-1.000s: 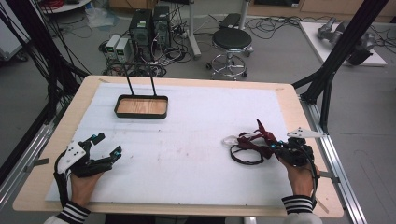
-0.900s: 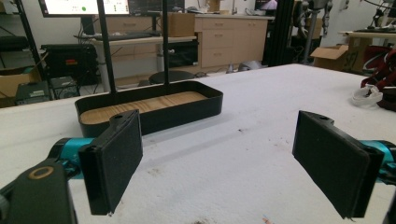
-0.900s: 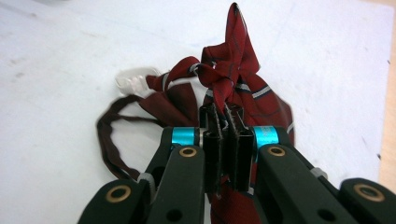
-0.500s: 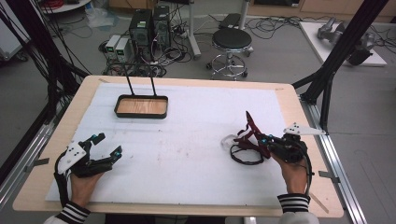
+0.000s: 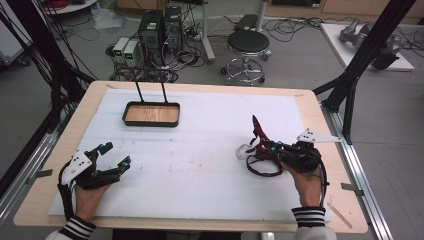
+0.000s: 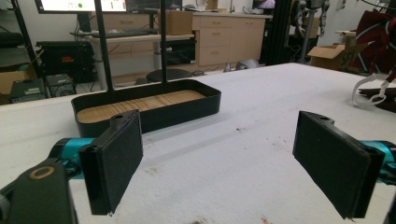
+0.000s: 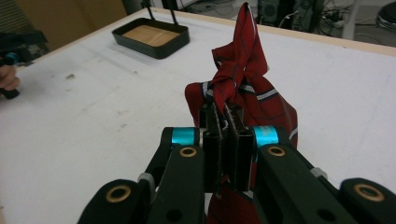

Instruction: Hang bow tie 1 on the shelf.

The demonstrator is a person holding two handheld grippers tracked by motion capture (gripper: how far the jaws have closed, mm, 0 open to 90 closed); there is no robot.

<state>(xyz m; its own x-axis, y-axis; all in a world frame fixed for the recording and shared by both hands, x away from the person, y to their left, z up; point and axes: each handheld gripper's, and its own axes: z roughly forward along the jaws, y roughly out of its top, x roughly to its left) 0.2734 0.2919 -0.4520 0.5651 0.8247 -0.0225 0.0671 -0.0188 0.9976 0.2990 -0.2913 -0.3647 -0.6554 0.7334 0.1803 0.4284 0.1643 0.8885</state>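
A red striped necktie (image 5: 258, 131) is pinched at its knot by my right gripper (image 5: 265, 148), which is shut on it just above the table's right side. The tie's tip points up. Its black neck strap (image 5: 260, 172) and white plastic clip (image 5: 243, 151) trail on the white mat. In the right gripper view the jaws of my right gripper (image 7: 226, 121) are clamped on the tie (image 7: 243, 56). My left gripper (image 5: 115, 154) rests open at the front left, with nothing between its pads (image 6: 114, 158). The tie (image 6: 378, 37) appears far off in the left gripper view.
A black tray with a wooden floor (image 5: 150, 124) and two upright rods stands at the back left of the white mat (image 5: 200, 165). The same tray (image 6: 187, 109) lies ahead of the left gripper. A stool and computers sit on the floor beyond the table.
My right gripper has moved left and slightly up with the tie, whose tip now stands higher. The left gripper has stayed where it was.
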